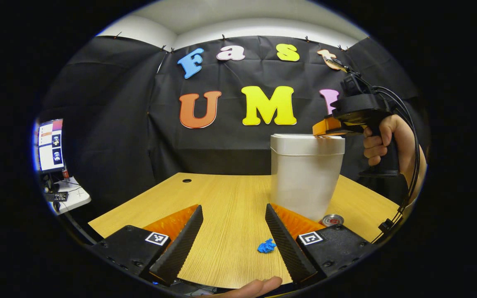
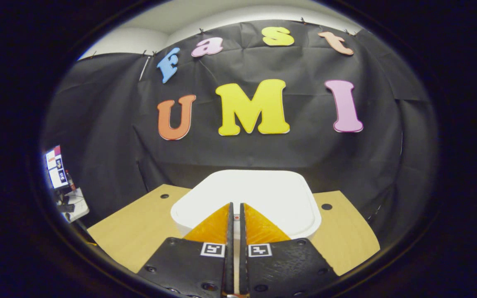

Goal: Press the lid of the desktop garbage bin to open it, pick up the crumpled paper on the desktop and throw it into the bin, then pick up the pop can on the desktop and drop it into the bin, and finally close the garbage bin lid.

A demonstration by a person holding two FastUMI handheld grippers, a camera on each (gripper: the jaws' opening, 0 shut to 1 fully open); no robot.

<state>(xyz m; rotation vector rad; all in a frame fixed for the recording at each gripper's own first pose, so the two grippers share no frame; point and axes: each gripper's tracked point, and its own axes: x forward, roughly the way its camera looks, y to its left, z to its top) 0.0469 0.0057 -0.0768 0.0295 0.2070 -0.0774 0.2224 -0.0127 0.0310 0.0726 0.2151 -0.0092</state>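
A white garbage bin (image 1: 307, 176) stands on the wooden desk (image 1: 222, 194) with its lid (image 2: 246, 192) down. My right gripper (image 2: 235, 205) is shut with nothing held, its tips over the lid. In the left gripper view that gripper (image 1: 325, 128) rests at the lid's right rim, held by a hand (image 1: 383, 140). My left gripper (image 1: 233, 211) hangs open low over the desk. A small blue crumpled paper (image 1: 266, 246) lies just inside its right finger. The pop can (image 1: 332, 219) stands at the bin's foot, partly hidden behind that finger.
A side table (image 1: 71, 196) with a monitor (image 1: 50, 145) stands off to the left, beyond the desk's edge. Round cable holes (image 2: 326, 206) sit in the desktop near the back. A fingertip (image 1: 255, 286) shows at the bottom of the left gripper view.
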